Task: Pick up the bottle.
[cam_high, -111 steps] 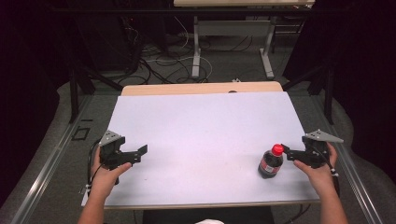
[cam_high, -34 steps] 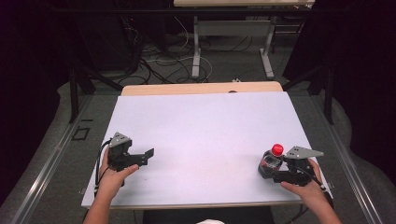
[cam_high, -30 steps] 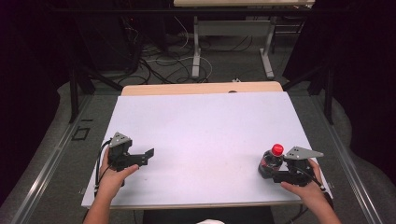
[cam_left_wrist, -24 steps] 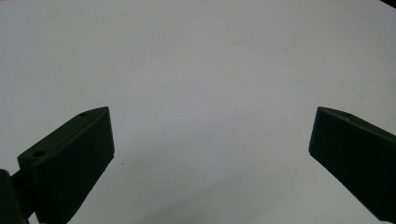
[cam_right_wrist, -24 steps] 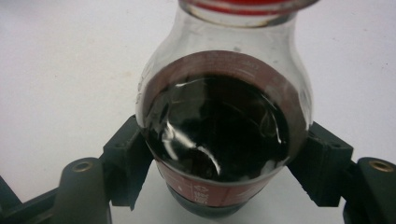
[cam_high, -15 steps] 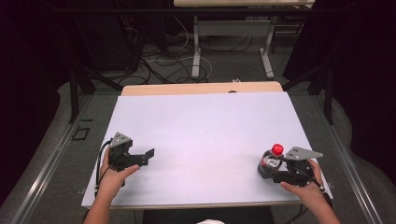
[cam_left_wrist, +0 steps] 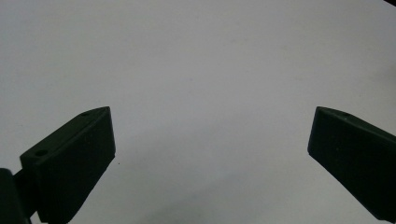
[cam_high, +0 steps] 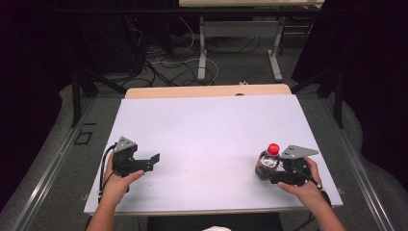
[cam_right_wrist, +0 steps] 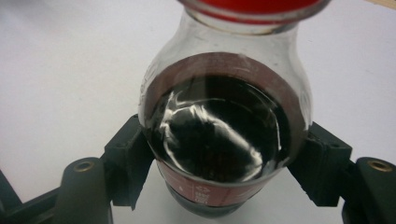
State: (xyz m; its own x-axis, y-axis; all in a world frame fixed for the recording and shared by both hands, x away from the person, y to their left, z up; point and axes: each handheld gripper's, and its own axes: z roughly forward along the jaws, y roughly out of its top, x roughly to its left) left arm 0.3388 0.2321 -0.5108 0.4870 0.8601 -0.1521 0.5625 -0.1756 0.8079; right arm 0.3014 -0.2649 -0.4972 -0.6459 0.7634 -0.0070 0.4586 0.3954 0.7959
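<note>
**Bottle Held Near the Table's Lower Right Corner**

In the high view, the right gripper (cam_high: 270, 169) sat at the lower right of the frame, its jaws closed around a small bottle (cam_high: 265, 163) with a red cap (cam_high: 273, 147). The right gripper view showed dark liquid in the bottle (cam_right_wrist: 224, 135), a jaw pressed to each side. It stood near the white table's (cam_high: 211, 130) front and right edges. The left gripper (cam_high: 150, 161) rested at the lower left, jaws spread wide with nothing between them. The wide middle and far stretch of the tabletop lay bare between the two grippers.
</note>
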